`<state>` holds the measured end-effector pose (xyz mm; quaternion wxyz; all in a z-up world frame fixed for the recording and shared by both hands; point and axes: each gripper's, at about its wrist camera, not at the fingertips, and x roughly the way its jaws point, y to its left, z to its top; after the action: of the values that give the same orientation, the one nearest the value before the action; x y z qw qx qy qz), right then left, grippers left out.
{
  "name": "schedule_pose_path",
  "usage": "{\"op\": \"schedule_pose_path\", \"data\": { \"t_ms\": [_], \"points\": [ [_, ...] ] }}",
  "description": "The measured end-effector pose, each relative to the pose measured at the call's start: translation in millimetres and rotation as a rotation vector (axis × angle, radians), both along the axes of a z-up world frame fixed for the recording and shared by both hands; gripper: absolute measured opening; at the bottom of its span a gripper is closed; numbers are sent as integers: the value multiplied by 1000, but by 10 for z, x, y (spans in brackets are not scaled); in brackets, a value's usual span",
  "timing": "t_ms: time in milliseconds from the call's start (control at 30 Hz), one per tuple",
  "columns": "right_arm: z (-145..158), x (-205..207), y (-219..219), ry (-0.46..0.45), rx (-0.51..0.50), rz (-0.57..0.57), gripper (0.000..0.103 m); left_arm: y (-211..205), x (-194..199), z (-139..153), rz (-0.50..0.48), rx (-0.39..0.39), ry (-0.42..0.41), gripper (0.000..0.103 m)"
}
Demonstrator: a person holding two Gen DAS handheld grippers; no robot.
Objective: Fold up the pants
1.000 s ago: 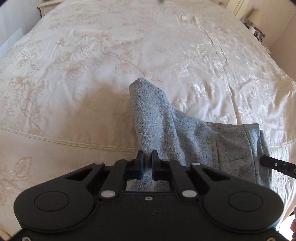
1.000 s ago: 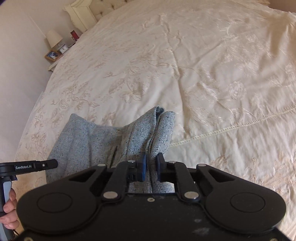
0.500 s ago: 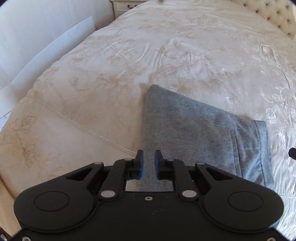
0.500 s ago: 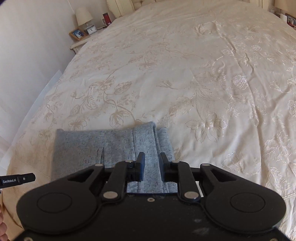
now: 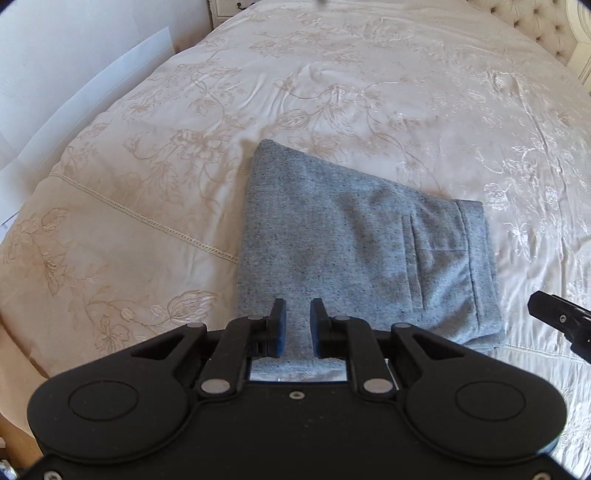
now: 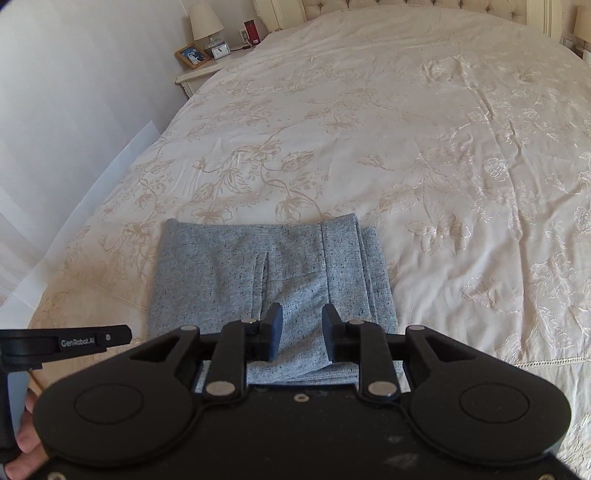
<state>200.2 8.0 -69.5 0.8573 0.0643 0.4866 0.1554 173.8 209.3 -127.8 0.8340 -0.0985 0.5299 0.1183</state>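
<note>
A: What's the surface?

B: A bed with a cream bedspread (image 6: 424, 122) embroidered with flowers, a stitched hem line running across near its edge. The right wrist view shows a tufted headboard (image 6: 388, 5) at the far end and a nightstand (image 6: 210, 70) against the white wall, carrying a lamp (image 6: 205, 22), a framed photo (image 6: 191, 55) and a small clock (image 6: 221, 50).

A: And the pants?

B: The grey flecked pants (image 5: 354, 251) lie flat on the bedspread near the bed's edge, folded into a compact rectangle, with the waistband and a pocket seam on the right side.

A: What differs from 1 second ago?

B: Then both grippers pinched the fabric and it hung up off the bed in a peak. Half a second ago it was already down flat with the jaws parted. Now the jaws are wider still and the cameras sit a little further back.

A: The fingers now?

B: The left gripper (image 5: 297, 325) has its 2 fingers parted by a narrow gap, nothing between them, above the pants' near edge. The right gripper (image 6: 302, 336) is spread somewhat wider, also empty, over the waistband end. Whether either touches the cloth I cannot tell. A hand (image 6: 26, 439) holding the left gripper's handle shows at the right view's lower left.
</note>
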Motion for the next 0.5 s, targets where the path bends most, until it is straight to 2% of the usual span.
{"op": "schedule_pose_path", "data": {
  "t_ms": [500],
  "points": [
    [280,-296,-196,-29,5,-1,28,-459,-262,306,-20,59,-9,23]
  ]
}}
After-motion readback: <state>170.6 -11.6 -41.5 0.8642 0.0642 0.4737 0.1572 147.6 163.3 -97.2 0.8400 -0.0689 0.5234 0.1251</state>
